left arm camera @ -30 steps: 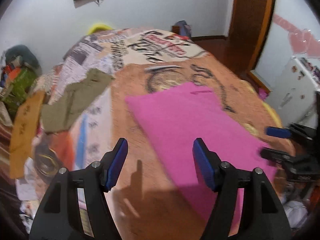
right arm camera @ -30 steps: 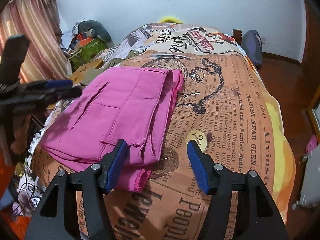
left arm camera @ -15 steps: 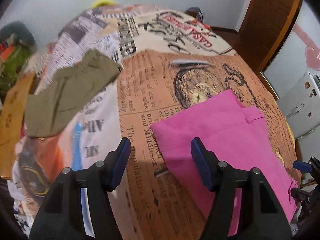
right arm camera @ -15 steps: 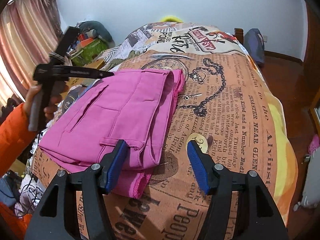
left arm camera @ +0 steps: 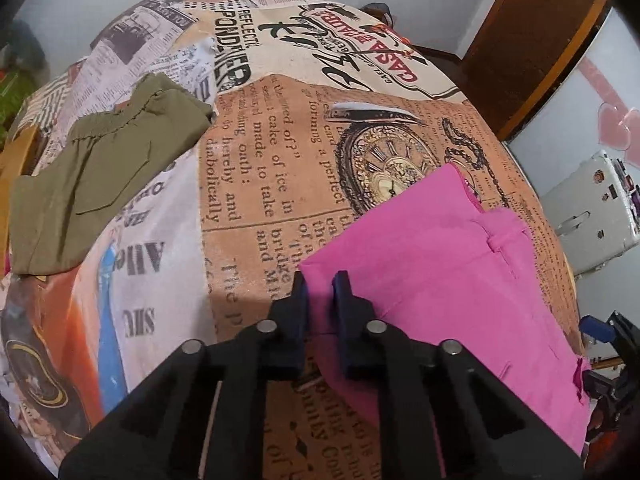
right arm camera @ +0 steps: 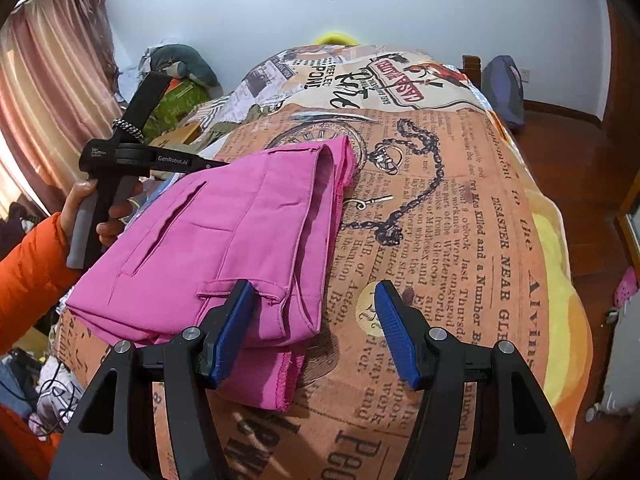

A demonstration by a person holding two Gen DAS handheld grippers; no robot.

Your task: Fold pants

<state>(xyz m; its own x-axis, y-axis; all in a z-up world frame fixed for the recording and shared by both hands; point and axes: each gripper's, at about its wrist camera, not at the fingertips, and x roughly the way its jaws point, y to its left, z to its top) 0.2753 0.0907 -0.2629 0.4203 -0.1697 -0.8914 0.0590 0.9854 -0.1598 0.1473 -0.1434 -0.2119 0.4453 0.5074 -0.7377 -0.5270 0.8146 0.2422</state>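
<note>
Folded pink pants [left arm camera: 452,264] lie on a bed with a newspaper-print cover [left arm camera: 272,168]. My left gripper [left arm camera: 320,284] is shut on the near left corner of the pink pants. In the right wrist view the pink pants [right arm camera: 224,240] lie left of centre, waistband end toward me. My right gripper [right arm camera: 316,308] is open and empty, its left finger over the waistband edge. The left gripper's body [right arm camera: 132,156] shows at the pants' far left side, its fingertips hidden behind the cloth.
Olive green pants [left arm camera: 96,176] lie on the bed's left part. A white appliance [left arm camera: 592,216] and a wooden door [left arm camera: 532,40] stand to the right. Clutter and curtains [right arm camera: 48,92] fill the bed's left side in the right wrist view.
My left gripper moved forward and down to the pants' corner and shut on it. My right gripper stayed open in nearly the same place.
</note>
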